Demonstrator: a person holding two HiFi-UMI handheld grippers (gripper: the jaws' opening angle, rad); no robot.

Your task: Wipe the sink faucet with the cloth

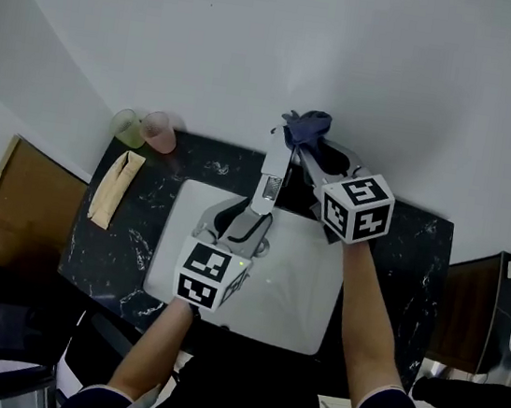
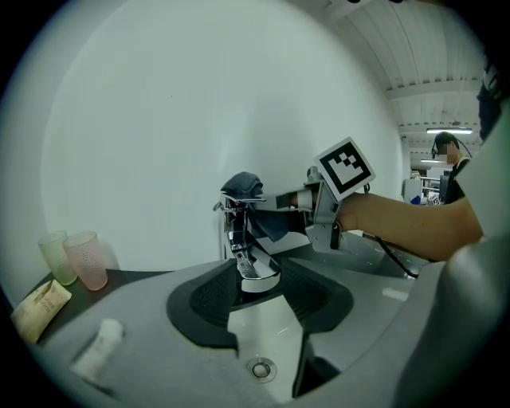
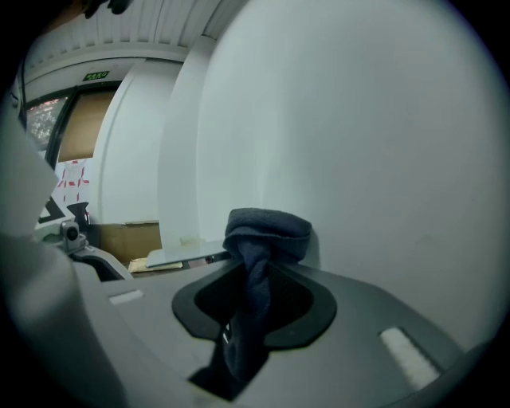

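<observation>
At twelve o'clock of the sink (image 1: 304, 295), right gripper (image 1: 303, 147) clamps cloth (image 1: 308, 123) on faucet (image 1: 272, 174) top, wiping seemingly just begun, spout (image 2: 256, 275) left to do; left gripper (image 1: 244, 228), jaws apart, straddles it.

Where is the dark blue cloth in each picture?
Head view: cloth top middle, in the right gripper, at the faucet's back end.
Left gripper view: cloth at centre, draped over the faucet's top.
Right gripper view: cloth at centre, clamped between the jaws; faucet handle just left.
Shared landmark: the chrome faucet.
</observation>
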